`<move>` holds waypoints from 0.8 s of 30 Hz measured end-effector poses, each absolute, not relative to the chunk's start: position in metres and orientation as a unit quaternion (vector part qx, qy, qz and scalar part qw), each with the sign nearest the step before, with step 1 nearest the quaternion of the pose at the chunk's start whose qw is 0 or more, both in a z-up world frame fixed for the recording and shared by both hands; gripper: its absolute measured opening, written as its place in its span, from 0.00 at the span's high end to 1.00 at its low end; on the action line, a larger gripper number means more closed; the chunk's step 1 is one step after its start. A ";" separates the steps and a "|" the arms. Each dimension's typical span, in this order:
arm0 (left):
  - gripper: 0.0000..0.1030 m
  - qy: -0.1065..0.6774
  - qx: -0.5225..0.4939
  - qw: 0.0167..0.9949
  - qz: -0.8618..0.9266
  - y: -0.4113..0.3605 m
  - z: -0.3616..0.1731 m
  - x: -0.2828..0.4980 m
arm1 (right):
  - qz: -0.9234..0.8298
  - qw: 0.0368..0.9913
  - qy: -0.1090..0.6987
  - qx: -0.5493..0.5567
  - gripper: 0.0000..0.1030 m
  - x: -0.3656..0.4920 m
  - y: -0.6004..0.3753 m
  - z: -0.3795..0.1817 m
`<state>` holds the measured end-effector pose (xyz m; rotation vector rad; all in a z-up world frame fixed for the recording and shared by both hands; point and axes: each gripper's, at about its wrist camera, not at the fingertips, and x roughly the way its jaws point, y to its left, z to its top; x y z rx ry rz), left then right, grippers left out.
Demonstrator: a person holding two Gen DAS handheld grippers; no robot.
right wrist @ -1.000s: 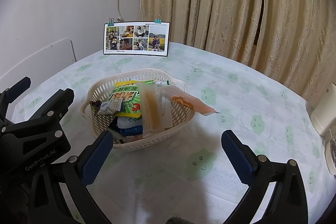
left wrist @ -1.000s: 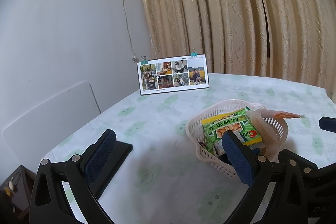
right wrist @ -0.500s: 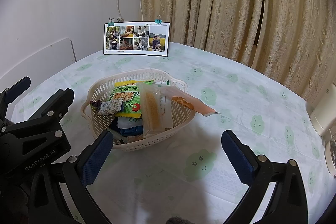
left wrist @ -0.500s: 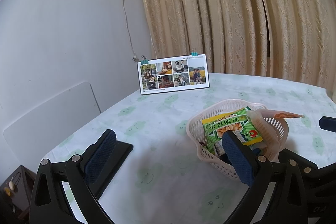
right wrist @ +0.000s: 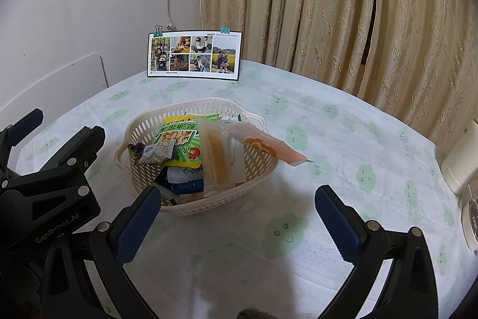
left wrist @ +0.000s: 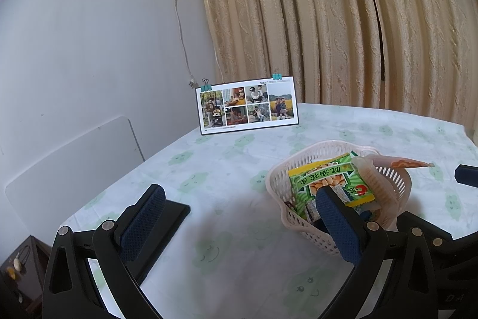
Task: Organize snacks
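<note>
Cream plastic basket (right wrist: 191,201) at twelve o'clock already holds snacks (right wrist: 182,144); both grippers (right wrist: 236,217) (left wrist: 239,217) spread, empty; tuck in the overhanging pink packet (right wrist: 274,153).

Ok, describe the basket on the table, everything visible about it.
The basket is a pale cream, plastic-looking tub with slotted walls, a wavy rim and small handle-like lips at its sides. It stands upright on the green-patterned tablecloth, in front of the photo card. Snack packets fill it, a green peanut bag on top, and a pink packet sticks out over its rim. Neither hand-held gripper touches it.
</note>
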<state>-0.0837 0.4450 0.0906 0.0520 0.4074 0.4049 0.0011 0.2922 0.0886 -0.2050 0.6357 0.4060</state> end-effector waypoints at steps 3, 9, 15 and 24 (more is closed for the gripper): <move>0.03 0.201 0.026 0.959 0.200 0.445 0.091 -0.084 | 0.198 0.925 0.310 -0.100 0.01 0.001 0.293 0.089; 0.03 0.201 0.026 0.959 0.200 0.444 0.091 -0.083 | 0.198 0.925 0.310 -0.101 0.01 0.002 0.292 0.089; 0.03 0.201 0.026 0.959 0.199 0.445 0.091 -0.083 | 0.198 0.925 0.309 -0.101 0.01 0.002 0.292 0.089; 0.03 0.202 0.026 0.959 0.200 0.444 0.091 -0.083 | 0.198 0.925 0.310 -0.101 0.01 0.001 0.293 0.089</move>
